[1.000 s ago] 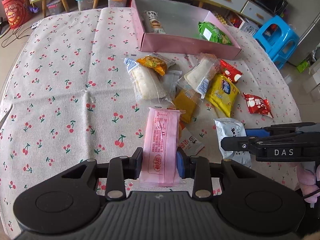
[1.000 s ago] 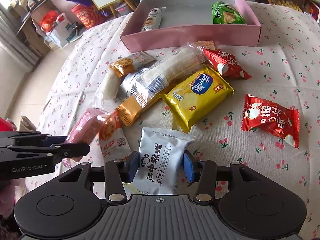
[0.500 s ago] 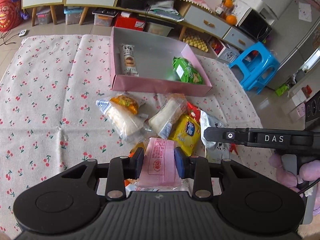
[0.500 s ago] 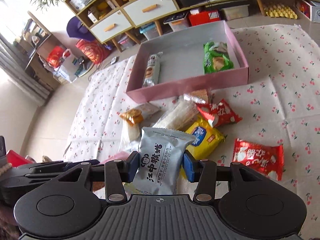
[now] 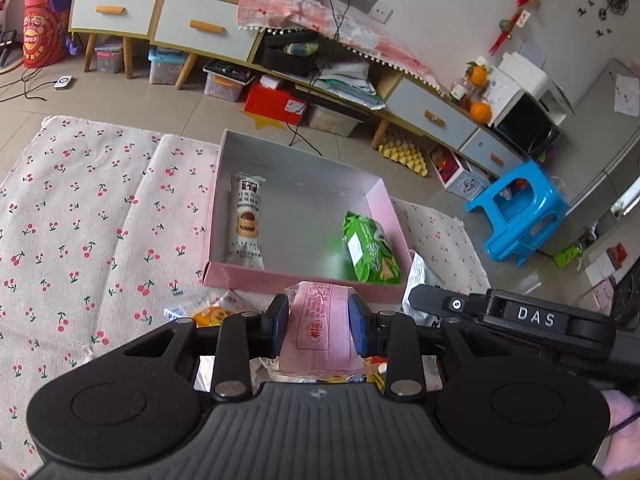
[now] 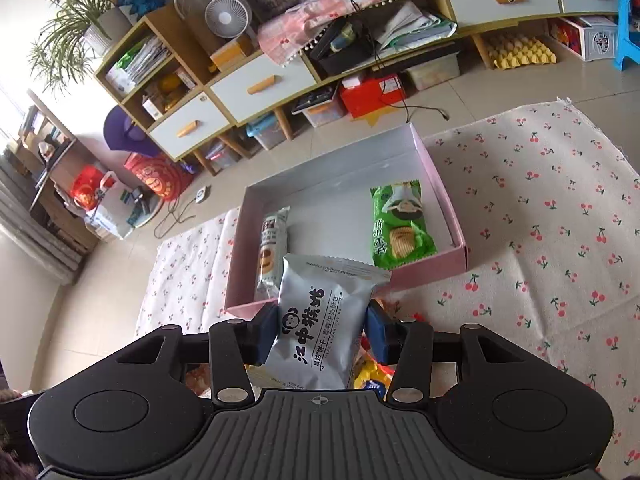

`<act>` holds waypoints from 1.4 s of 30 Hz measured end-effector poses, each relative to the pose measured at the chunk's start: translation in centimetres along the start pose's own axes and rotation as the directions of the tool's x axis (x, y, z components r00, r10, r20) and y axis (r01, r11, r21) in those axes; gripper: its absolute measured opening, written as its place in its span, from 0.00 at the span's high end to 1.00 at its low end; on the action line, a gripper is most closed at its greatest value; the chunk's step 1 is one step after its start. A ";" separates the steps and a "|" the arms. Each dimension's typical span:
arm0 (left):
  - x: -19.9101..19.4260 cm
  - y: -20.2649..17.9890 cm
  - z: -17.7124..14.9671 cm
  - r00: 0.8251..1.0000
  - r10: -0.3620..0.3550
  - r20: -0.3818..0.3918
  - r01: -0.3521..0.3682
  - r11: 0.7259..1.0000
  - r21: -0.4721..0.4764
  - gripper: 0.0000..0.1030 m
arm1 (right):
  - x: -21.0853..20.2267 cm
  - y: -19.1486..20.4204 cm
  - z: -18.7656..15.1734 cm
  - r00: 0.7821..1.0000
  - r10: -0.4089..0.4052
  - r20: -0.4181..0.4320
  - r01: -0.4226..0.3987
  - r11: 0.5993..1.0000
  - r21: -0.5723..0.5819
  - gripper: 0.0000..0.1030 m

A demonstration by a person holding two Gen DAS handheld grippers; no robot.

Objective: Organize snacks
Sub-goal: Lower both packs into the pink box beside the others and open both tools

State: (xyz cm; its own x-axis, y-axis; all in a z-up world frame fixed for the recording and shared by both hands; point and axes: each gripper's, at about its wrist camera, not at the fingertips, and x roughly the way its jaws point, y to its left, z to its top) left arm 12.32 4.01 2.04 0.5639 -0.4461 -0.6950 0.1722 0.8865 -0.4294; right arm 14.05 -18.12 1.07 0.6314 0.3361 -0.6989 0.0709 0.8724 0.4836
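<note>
Left gripper (image 5: 319,322) fingers pinching a pink snack packet (image 5: 316,328), right gripper (image 6: 323,330) fingers pinching a silver biscuit packet (image 6: 320,320)

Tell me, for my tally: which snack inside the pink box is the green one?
The green chip packet, lying by the pink box's right wall; the other, a long pale cookie packet, lies along the left wall.

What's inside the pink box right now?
Inside the pink box lie two snacks: a long pale biscuit packet by one side wall and a green chip packet by the opposite wall. In the right wrist view, the held silver packet covers part of the near edge.
</note>
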 end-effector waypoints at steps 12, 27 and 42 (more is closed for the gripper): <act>5.6 1.0 2.5 0.990 0.061 0.125 -0.050 0.995 -0.087 0.72 | 5.8 -1.1 4.0 0.999 0.002 0.042 -0.002 1.000 0.009 0.55; 8.9 1.3 2.0 0.983 0.089 0.162 -0.084 0.996 -0.042 0.71 | 9.8 -2.7 4.7 0.997 0.002 0.082 0.000 1.000 -0.022 0.54; 8.1 0.7 1.8 0.982 0.126 0.138 -0.130 0.991 0.018 0.44 | 8.4 -2.3 4.4 0.997 -0.007 0.073 0.010 0.999 -0.039 0.34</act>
State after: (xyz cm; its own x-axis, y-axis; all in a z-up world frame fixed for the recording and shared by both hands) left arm 18.45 1.27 -2.92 0.6874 -0.3097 -0.6570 0.1119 0.9389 -0.3255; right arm 22.60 -18.91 -3.60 0.6853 0.3034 -0.6620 0.0468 0.8888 0.4558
